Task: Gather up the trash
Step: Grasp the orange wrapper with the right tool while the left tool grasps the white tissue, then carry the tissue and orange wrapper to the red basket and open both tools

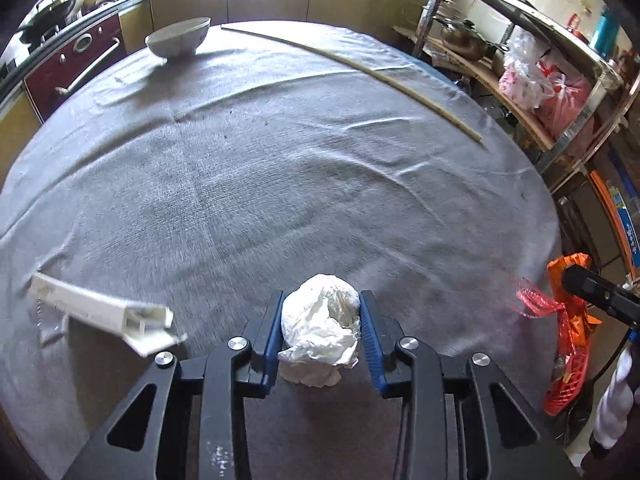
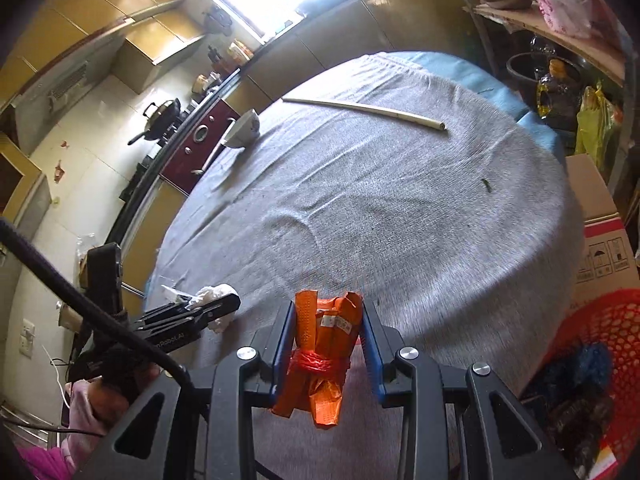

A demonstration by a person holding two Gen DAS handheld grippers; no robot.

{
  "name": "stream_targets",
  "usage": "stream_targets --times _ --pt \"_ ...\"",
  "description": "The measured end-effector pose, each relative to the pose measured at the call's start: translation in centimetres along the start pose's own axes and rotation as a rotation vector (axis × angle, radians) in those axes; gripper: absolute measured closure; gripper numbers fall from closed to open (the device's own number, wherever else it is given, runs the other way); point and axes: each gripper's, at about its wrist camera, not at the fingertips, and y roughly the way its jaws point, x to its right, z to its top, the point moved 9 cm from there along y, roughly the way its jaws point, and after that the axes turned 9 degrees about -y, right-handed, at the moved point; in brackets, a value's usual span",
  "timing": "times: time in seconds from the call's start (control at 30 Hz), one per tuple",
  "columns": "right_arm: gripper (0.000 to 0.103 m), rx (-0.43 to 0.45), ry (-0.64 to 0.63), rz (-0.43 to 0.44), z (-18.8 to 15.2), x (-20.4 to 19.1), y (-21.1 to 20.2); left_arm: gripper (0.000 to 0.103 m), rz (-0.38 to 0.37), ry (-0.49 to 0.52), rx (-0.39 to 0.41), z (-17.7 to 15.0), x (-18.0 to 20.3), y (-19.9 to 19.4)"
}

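White scraps lie at the left of the grey-clothed counter: a torn carton sits untouched near the front edge, well apart from the bowl at the far side. Further right, the left tongs have their blue pads against both sides of a crumpled paper wad, which rests on the cloth; it looks gripped but not yet lifted. A long pale stick lies across the far right of the counter, also untouched. Rightmost, the right tongs are clamped on an orange wrapper bundle tied with red plastic, held over the counter's front edge. A red mesh basket stands just right of the counter, already holding some dark items. Judging from this, collection is partway: two pieces are in hand, neither binned, and carton and stick remain.
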Motion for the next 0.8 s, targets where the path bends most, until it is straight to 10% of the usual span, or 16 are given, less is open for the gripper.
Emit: stream_targets --times 0.8 --pt "0.069 0.134 -0.173 0.033 -5.1 -9.5 -9.1 0.065 0.005 0.084 0.232 -7.7 4.3 -14.5"
